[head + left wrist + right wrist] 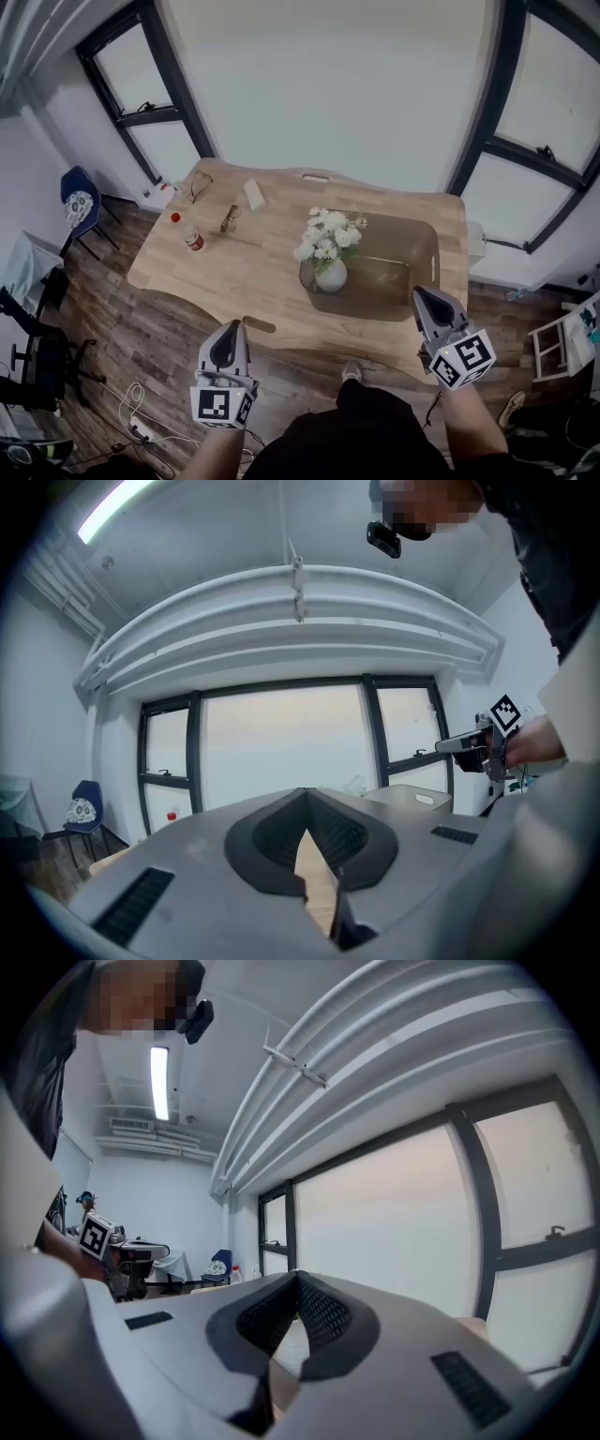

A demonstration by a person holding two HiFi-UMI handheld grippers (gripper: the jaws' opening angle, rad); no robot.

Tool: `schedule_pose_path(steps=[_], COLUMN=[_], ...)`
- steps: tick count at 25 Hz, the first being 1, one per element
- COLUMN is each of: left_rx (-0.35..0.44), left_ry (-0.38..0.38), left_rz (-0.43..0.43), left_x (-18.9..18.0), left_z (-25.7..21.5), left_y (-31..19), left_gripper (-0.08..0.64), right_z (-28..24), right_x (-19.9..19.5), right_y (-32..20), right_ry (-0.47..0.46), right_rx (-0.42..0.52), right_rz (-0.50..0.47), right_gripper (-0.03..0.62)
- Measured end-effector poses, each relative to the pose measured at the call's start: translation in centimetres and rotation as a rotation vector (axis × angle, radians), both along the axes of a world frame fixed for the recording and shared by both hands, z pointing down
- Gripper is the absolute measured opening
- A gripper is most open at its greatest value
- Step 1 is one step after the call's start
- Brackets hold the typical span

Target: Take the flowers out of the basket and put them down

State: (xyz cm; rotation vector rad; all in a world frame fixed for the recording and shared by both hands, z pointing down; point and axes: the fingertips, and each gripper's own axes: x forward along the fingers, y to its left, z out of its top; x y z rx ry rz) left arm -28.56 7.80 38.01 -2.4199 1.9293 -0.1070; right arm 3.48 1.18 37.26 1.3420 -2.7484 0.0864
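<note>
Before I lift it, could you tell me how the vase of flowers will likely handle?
The vase looks small, round and smooth, so probably slippery and breakable. The flowers spread wider than it, so it may be top-heavy and tip against the basket.

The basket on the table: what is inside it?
In the basket, white flowers stand in a pale round vase at its left end. Nothing else shows inside. The blooms and the vase cover the stems.
</note>
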Motion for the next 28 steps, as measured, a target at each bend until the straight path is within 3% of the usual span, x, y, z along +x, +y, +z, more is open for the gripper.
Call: schedule_pose_path(steps=[7, 18, 24, 28], left_rx=[-0.013, -0.050, -0.053, -0.072], left_ry=[-0.008, -0.048, -0.032, 0.000], left_rz=[0.017, 0.024, 0.056, 0.087], left_x=[1.4, 4.4, 4.7, 3.9], left_z=[-0.7, 0.3, 0.8, 2.3], left_y=[-6.2, -15.6, -19.0, -21.2], left_gripper=[0.005, 0.005, 0.005, 0.005], right_z=[-0.3, -2.5, -4.2, -3.0], right_x=[1.3, 2.6, 1.1, -1.6], right_y=[-5.1, -14.1, -17.6, -18.8], right_ry=[-0.010, 0.024, -0.045, 0.009], right_rx=[-0.005, 0.097, 0.108, 0.093], right_rz=[-0.016, -0.061, -0.072, -0.119], right_gripper=[0.021, 0.021, 0.021, 0.021])
